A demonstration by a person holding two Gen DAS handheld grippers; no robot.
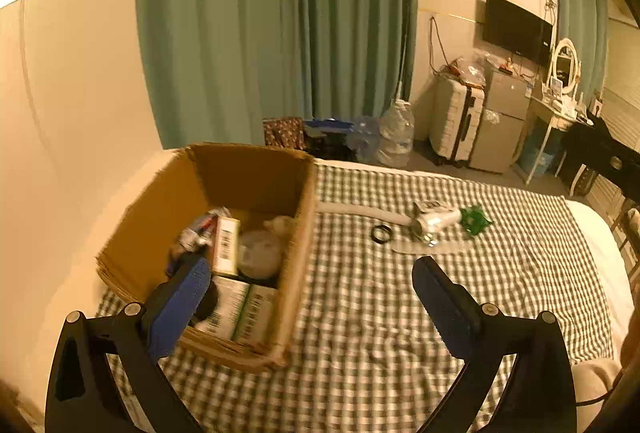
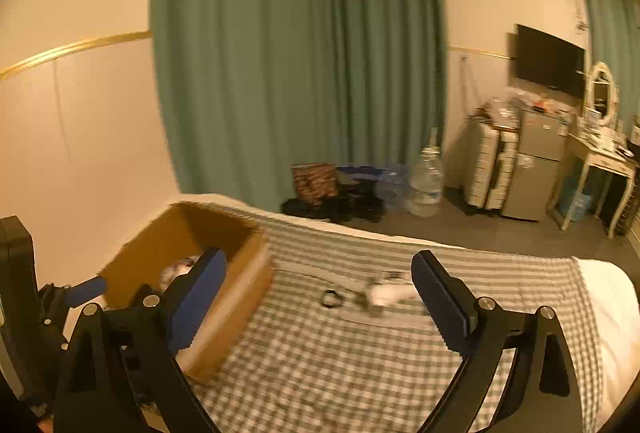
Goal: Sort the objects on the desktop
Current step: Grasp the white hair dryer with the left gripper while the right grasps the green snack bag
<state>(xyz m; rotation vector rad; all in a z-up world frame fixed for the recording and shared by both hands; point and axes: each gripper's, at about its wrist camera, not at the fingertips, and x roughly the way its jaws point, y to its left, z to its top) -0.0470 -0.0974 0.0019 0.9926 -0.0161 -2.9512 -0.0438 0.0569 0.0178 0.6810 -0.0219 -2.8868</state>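
While both claws stand wide apart with nothing between their pads, the left claw (image 1: 312, 285) hangs over the near right rim of the cardboard box (image 1: 304, 193), and the right claw (image 2: 320, 285) hovers above the checked cloth (image 2: 340, 361) on the bed (image 2: 612, 293). That box sits at the bed's left edge, by the wall, and holds green-and-white cartons (image 1: 240, 309), a barcoded packet (image 1: 226, 245), a clear round lid (image 1: 260, 253) and a tube (image 1: 204, 225). Toward the bed's far edge, well apart from the box, lie a black ring (image 1: 381, 234), a white bottle (image 1: 436, 220) just beside it, and a green wrapper (image 1: 475, 221) touching the bottle's right end. In the right wrist view, these loose things are blurred.
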